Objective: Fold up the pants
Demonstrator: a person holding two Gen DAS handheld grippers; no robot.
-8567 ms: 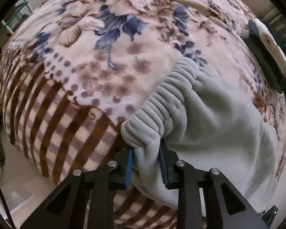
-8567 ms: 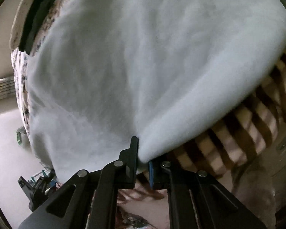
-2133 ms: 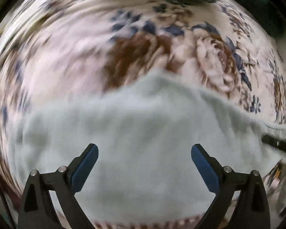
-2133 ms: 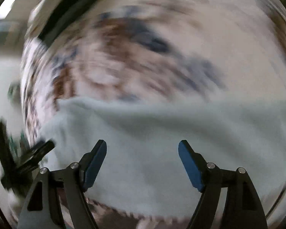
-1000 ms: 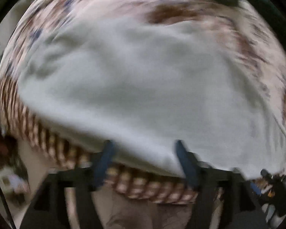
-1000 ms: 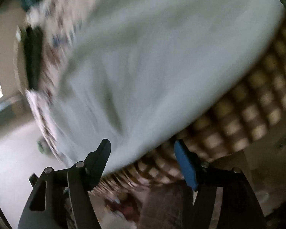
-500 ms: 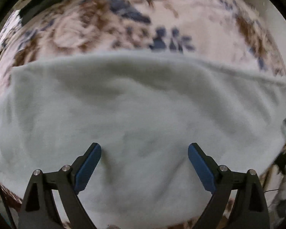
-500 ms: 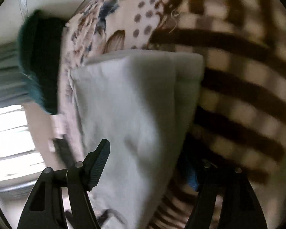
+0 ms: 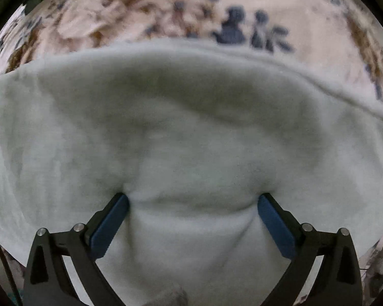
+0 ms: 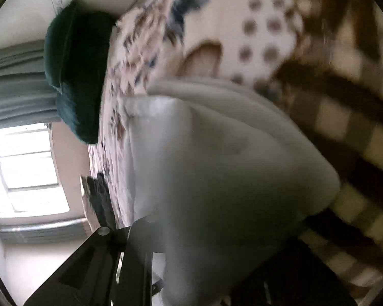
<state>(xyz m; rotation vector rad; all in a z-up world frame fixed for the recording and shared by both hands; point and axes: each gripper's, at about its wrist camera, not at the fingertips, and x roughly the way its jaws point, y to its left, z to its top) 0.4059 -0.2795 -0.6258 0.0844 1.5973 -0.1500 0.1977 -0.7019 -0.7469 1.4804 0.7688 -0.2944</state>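
Right now your left gripper (image 9: 192, 199) points down onto the pants (image 9: 191, 132), its jaws opening wide; both blue pads (image 9: 109, 225) dig into the pale grey fleece, with a hump of cloth between them but not clamped. Those pants fill the middle and lower part of the left wrist view, lying on a floral blanket (image 9: 242, 5) that shows along the top. Your right gripper (image 10: 150, 232) sits at the lower left of its view, jaws closing on the near edge of the folded pants (image 10: 229, 168); the cloth hides the pads. Beyond, at upper left, you see a dark green cushion (image 10: 74, 71) and a bright window (image 10: 28, 170).
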